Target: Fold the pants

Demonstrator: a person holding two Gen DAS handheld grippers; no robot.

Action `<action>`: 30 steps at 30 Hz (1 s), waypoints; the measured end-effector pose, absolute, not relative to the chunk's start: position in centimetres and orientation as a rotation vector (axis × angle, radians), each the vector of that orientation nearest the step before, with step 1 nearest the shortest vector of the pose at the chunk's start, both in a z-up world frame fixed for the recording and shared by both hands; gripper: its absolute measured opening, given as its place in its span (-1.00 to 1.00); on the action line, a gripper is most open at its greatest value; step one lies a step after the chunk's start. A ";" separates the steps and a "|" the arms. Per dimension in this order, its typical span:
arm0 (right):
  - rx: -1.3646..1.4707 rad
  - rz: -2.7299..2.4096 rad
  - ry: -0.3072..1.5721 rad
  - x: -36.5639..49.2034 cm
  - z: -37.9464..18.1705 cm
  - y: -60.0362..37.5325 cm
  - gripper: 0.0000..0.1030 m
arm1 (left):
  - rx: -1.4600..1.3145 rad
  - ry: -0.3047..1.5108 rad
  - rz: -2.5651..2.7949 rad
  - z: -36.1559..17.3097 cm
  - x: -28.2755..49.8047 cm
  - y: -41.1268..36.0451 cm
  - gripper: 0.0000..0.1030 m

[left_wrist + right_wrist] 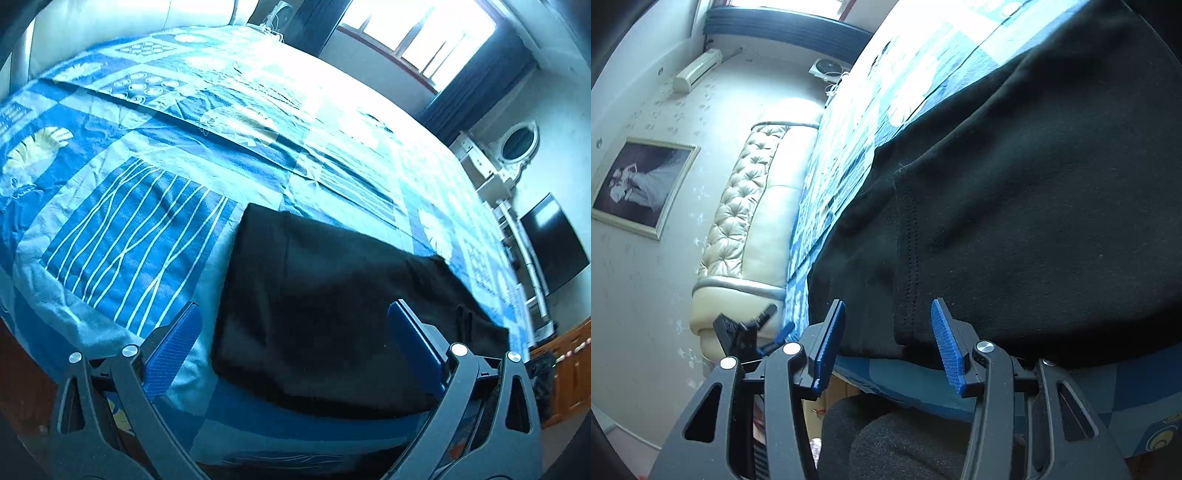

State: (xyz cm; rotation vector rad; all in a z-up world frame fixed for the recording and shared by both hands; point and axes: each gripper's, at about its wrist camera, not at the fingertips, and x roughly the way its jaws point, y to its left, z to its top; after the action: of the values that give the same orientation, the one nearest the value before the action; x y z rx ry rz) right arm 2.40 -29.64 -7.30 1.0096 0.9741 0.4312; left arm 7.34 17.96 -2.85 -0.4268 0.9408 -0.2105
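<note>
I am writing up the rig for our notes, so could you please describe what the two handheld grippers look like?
Both look alike. The left gripper and the right gripper each have two dark grey plastic arms with triangular cut-outs and round silver pivot screws. Their jaws carry flat blue pads with a fine ribbed texture. No cables or markings show on either.

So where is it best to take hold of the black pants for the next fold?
Probably the near stitched edge of the black pants, coming from the bed's near side. It lies flat between the open right gripper, so one of its fingers can slide under.
</note>
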 end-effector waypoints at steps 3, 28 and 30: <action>0.988 0.439 0.977 2.4 -7.2 -29.2 0.16 | -0.540 0.935 -0.317 -3.3 9.8 20.4 0.95; 1.207 0.453 0.965 2.0 -9.4 -29.9 0.26 | -0.853 1.023 -1.017 -10.5 15.6 19.7 0.95; 1.213 0.458 0.967 2.0 -9.4 -30.0 0.26 | -0.820 1.032 -0.984 -10.4 14.6 19.0 0.95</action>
State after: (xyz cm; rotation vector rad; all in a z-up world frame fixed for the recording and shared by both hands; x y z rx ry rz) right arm 1.99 -29.97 -9.36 1.2127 0.9666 0.4578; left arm 14.58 18.98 -10.42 -0.8201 1.0324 -0.9841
